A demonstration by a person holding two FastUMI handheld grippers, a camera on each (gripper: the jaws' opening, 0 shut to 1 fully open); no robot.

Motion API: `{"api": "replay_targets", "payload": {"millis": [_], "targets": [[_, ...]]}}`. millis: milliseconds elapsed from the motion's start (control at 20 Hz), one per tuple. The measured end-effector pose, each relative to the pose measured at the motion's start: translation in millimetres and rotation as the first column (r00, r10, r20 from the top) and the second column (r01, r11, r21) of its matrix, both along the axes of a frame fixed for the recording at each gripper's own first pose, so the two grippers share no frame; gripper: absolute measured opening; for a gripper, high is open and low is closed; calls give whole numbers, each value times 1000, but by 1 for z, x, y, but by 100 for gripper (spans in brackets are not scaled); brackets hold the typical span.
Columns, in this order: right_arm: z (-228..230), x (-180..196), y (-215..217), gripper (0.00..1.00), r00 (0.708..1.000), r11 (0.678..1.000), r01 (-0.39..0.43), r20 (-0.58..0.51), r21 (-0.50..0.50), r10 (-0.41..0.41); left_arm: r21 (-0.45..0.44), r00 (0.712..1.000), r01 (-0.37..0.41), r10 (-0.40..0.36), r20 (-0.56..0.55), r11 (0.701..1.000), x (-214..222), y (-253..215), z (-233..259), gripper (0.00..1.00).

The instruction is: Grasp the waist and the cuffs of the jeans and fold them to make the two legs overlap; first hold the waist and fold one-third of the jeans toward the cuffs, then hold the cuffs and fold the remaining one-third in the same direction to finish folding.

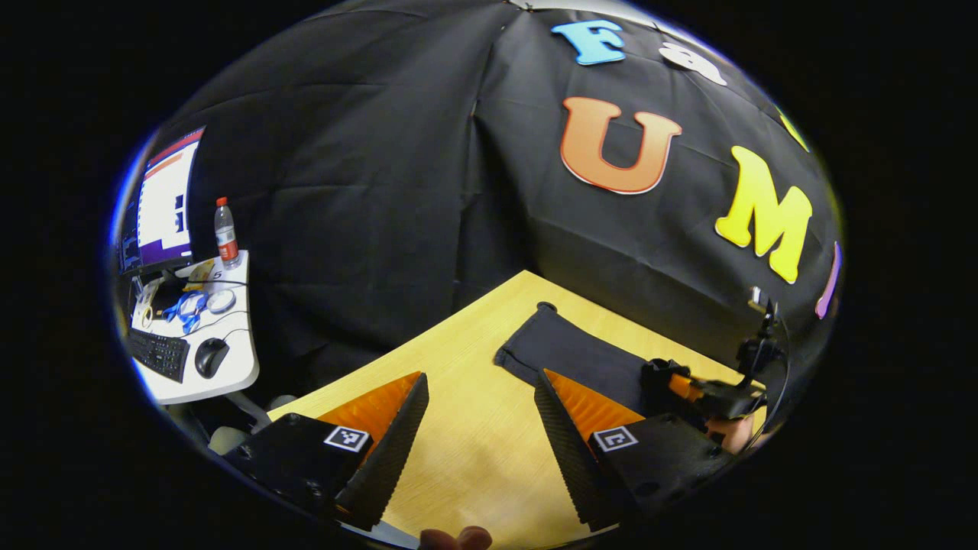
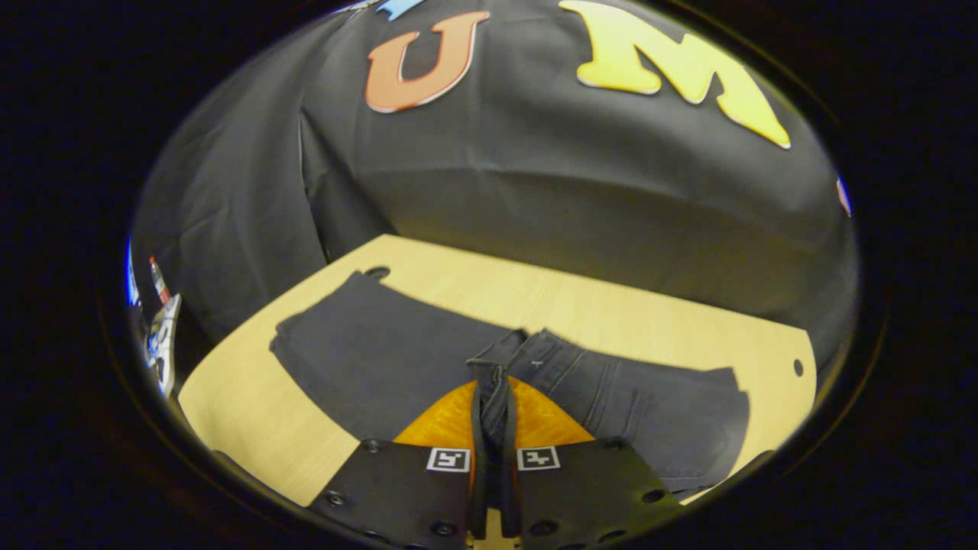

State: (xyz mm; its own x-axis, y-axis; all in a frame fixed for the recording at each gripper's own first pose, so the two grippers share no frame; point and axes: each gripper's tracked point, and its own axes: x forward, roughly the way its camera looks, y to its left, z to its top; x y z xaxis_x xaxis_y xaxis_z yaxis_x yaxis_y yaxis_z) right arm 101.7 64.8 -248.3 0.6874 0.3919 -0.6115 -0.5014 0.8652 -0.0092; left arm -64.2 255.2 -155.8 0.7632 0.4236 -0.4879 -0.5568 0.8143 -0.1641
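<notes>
No readable writing anywhere. The dark jeans lie on the pale wooden desk before the black cloth wall. Right tongs pinch a bunched fold of them; left tongs gape wide above bare wood. A side table holds a bottle and keyboard.

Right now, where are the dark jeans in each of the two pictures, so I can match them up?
Left gripper view: the jeans lie right of centre on the wooden table, beyond the open left gripper, with the right gripper at their near end.
Right gripper view: the jeans spread across the lower middle, a fold pinched in the right gripper.
Shared landmark: the round hole in the table by the jeans' far corner.
</notes>
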Motion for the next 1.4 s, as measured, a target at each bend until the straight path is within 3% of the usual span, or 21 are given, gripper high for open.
{"api": "replay_targets", "payload": {"millis": [100,200,250,300,450,550,600,700,800,900,1100,1300,1400], "targets": [[-9,-2,-3,8,999,999,-31,-32,-33,30,-9,1000,-9,9,-2,1000,-2,7,-5,90],[-21,-9,1,18,992,998,-60,-108,-1,60,-35,1000,-12,11,-11,999,0,12,-15,91],[-23,-12,6,34,989,998,-59,-135,19,61,-54,1000,-6,6,-9,999,4,13,-18,91],[-19,-15,12,36,987,997,-61,-143,50,67,-72,1000,-3,3,-8,997,9,11,-20,91],[15,-26,4,72,991,995,-63,-114,75,71,-112,1000,8,-9,-9,994,25,11,-25,91],[43,-44,-8,84,990,992,-75,-113,104,87,-185,999,25,-30,-20,982,43,5,-39,91],[59,-52,-18,85,990,990,-87,-100,110,98,-245,999,23,-30,-25,969,52,3,-49,91],[92,-70,-42,85,992,987,-101,-69,124,110,-406,999,-5,-11,-38,914,79,-4,-68,91],[120,-87,-71,85,994,987,-92,-40,130,98,-556,998,-52,21,-62,829,106,-12,-93,91],[139,-101,-104,85,998,990,-62,-17,124,64,-642,994,-94,33,-105,761,126,-10,-113,91],[151,-115,-174,84,999,996,50,-1,73,-50,-714,980,-183,70,-185,676,154,1,-134,95],[151,-123,-220,99,986,984,165,-45,64,-162,-743,958,-275,112,-263,611,189,16,-158,95],[153,-123,-238,99,977,976,209,-47,61,-206,-750,946,-312,115,-304,584,201,17,-168,95]]}}
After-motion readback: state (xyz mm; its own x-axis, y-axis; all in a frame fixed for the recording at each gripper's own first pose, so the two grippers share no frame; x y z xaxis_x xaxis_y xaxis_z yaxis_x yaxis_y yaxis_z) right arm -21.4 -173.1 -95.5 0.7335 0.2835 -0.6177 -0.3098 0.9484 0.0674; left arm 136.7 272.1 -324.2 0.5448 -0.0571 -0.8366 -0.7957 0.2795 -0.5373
